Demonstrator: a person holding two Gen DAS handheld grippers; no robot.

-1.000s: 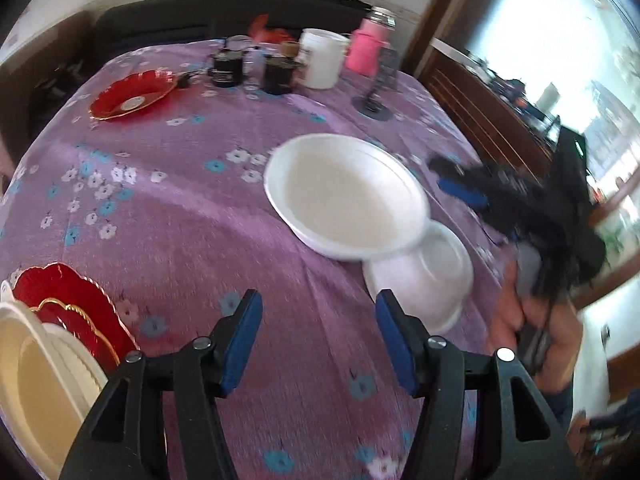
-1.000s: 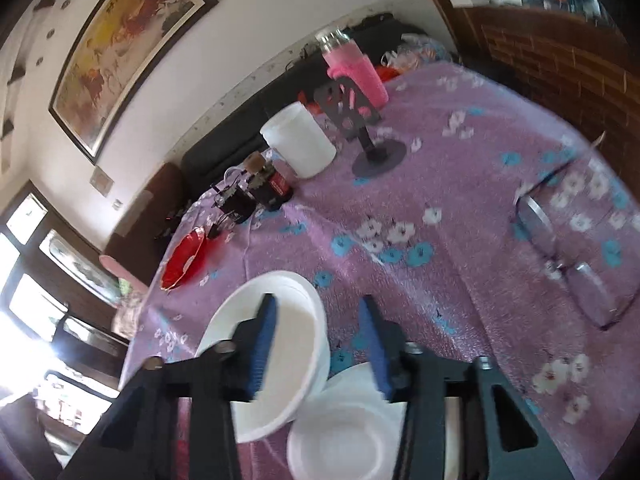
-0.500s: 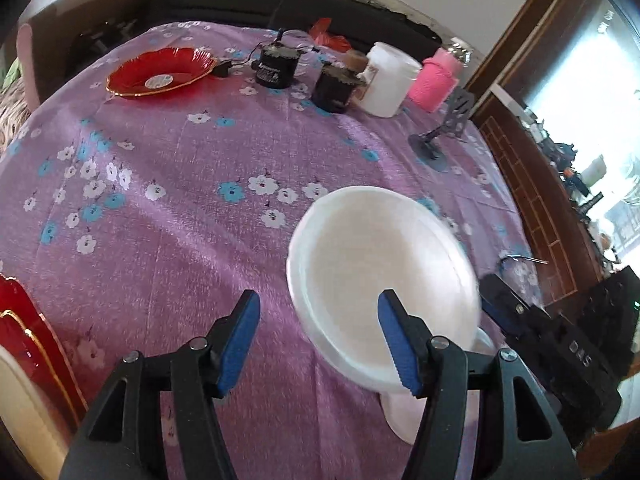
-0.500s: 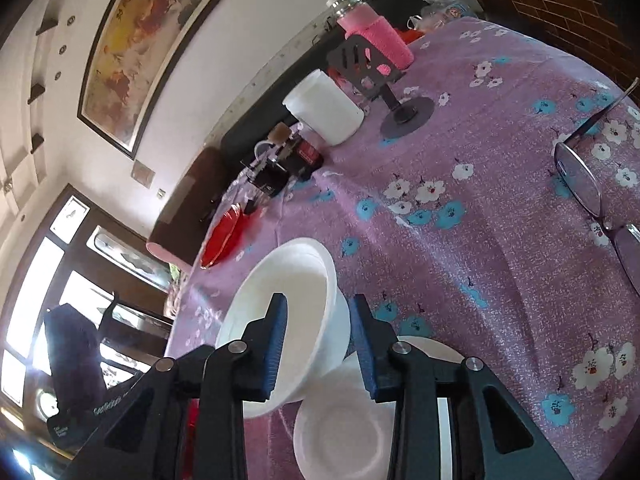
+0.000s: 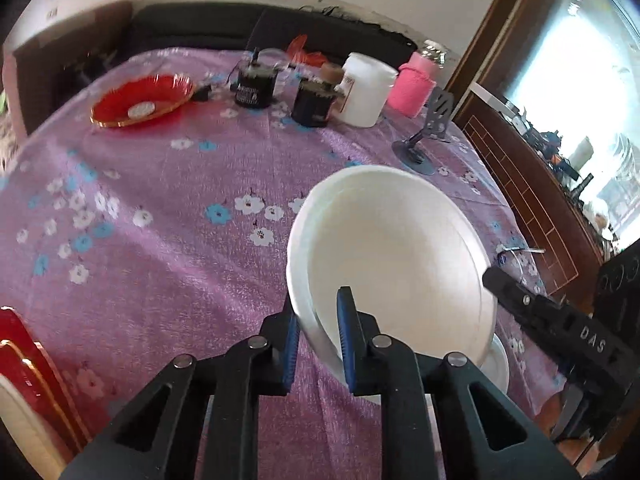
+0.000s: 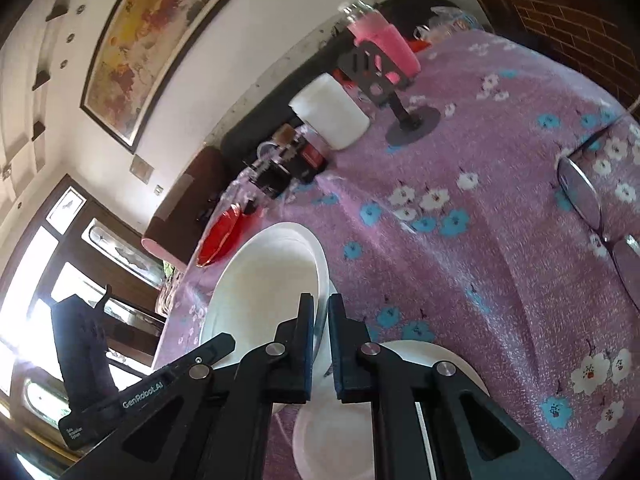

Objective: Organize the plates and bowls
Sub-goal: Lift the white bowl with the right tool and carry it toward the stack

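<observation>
My left gripper (image 5: 318,344) has its jaws clamped narrow on the near rim of the bowl (image 5: 394,256), one blue pad inside the rim and one outside. My right gripper (image 6: 321,344) has its jaws nearly shut on the same bowl's (image 6: 264,280) opposite rim, so I hold it from both sides, tilted above the counter (image 5: 168,248) in its purple flowered cloth. Under the bowl's low edge lies a white plate (image 6: 344,432), flat on the cloth, partly hidden by my right fingers (image 6: 348,344). At the near left edge of the left view a stack of red and cream plates (image 5: 24,384) pokes in. To the right on the cloth lie glasses (image 6: 588,208). Farther off stands a small grey stand (image 5: 428,136), and beyond it a row: a red dish (image 5: 140,100), two dark jars (image 5: 256,84), a white tub (image 5: 366,90) and a pink bottle (image 5: 414,88) near the counter's far edge.
</observation>
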